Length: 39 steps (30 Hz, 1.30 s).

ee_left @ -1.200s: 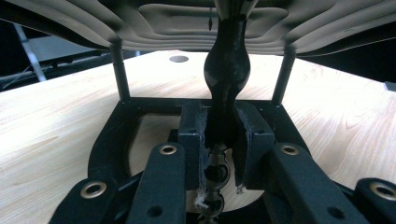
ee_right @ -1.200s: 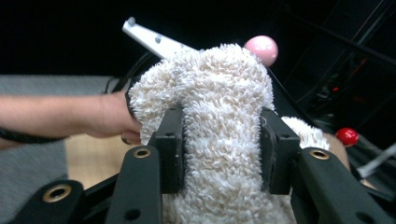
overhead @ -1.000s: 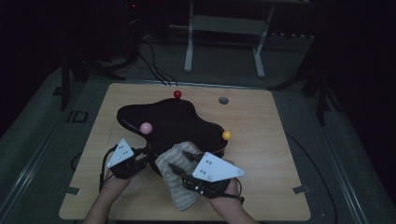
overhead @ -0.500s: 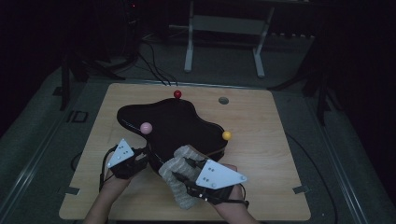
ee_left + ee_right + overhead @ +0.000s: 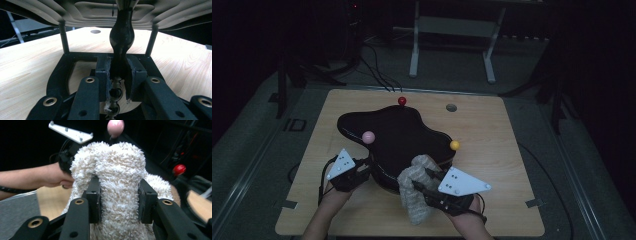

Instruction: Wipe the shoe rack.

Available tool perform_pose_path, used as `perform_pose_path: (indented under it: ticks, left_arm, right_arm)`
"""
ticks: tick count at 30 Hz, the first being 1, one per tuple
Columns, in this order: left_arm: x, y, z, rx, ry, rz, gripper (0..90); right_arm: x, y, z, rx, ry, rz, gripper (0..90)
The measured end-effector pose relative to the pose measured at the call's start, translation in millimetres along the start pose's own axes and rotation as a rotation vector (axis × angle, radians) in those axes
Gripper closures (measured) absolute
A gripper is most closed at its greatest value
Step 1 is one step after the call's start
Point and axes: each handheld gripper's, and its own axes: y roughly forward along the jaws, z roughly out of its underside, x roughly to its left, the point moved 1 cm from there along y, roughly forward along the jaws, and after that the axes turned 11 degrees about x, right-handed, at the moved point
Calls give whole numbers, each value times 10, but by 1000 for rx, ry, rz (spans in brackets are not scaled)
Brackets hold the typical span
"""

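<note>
- The left hand-held gripper [image 5: 362, 172], at the lower left of the high view, is pinching a thin black post [image 5: 121, 42] under the black curvy tray [image 5: 397, 137] – this keeps the tray from sliding on the desk [image 5: 492, 200].
- The right hand-held gripper [image 5: 424, 181], at the lower middle of the high view, is pinching a fluffy cream cloth [image 5: 417, 192]. Its jaws have just been closing, with the cloth squeezed between them.
- The cloth lies at the near edge of the tray, half on the tray and half hanging over the desk.
- I think the job in hand is wiping the tray with the cloth.
- To do it well, keep the left grip tight and still – the tray stands on thin legs and could tip.
- Press the cloth flat and softly, then rub in slow strokes.
- Go around the pink ball [image 5: 368, 136], the orange ball [image 5: 454, 145] and the red ball [image 5: 402, 101], so none gets knocked.
- Hold a big bunch of cloth, so it does not slip out.
</note>
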Motion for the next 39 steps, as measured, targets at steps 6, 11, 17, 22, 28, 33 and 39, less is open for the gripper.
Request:
perform_pose_path:
  ticks: [6,11,17,22,28,33,39]
  left_arm:
    - [-3,4,1,-3,-7,0,741]
    - [6,2,3,-2,-11,-1,741]
    - [-6,4,-4,2,-1,-2,741]
    - [-3,4,-2,2,-4,3,741]
    - [-1,5,-3,2,-3,4,741]
    - [8,9,5,-5,-6,12,741]
    - [8,7,-1,0,-4,11,741]
  right_arm:
    - [-96,-56,27,5,-3,45,617]
    - [-92,12,156,6,25,19,622]
    - [-167,-15,192,22,23,34,609]
    - [-142,20,296,19,32,69,650]
    - [-161,79,469,84,45,47,659]
    - [-287,-47,379,41,72,70,667]
    - [-239,131,512,117,67,39,675]
